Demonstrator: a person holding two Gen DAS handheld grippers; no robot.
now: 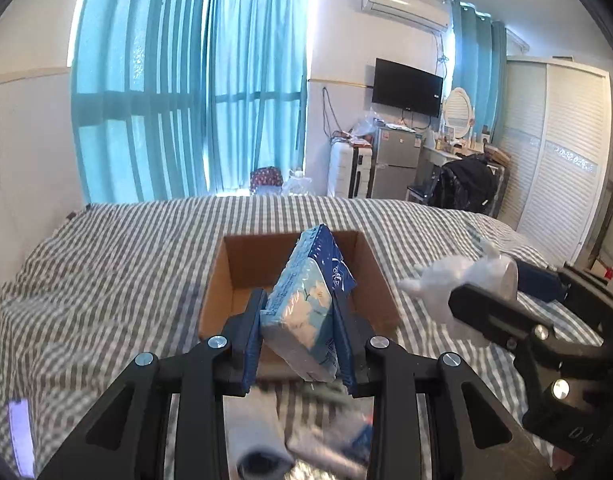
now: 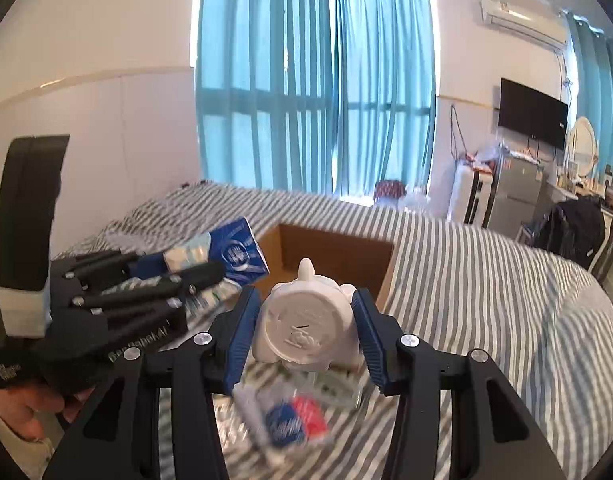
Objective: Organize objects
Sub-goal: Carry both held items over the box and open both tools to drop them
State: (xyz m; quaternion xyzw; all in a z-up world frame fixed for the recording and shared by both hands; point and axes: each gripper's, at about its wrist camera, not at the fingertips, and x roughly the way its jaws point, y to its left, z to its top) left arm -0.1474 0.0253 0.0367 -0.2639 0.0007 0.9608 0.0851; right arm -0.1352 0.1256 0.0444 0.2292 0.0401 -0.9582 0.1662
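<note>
My left gripper (image 1: 298, 308) is shut on a blue and white tissue pack (image 1: 306, 300) and holds it tilted over the near edge of an open cardboard box (image 1: 242, 264) on the striped bed. My right gripper (image 2: 306, 304) is shut on a white animal figurine (image 2: 306, 320), base toward the camera, just short of the box (image 2: 338, 252). In the left wrist view the right gripper (image 1: 506, 300) with the figurine (image 1: 450, 280) is to the right of the box. In the right wrist view the left gripper (image 2: 146, 280) with the tissue pack (image 2: 234, 252) is at the left.
A clear bag with red and blue items (image 2: 290, 416) lies on the bed below my right gripper. The grey striped bed cover (image 1: 106, 260) surrounds the box. Beyond the bed are blue curtains (image 1: 194, 88), a fridge (image 1: 394, 160), a wardrobe (image 1: 562, 168) and a chair with a black bag (image 1: 466, 184).
</note>
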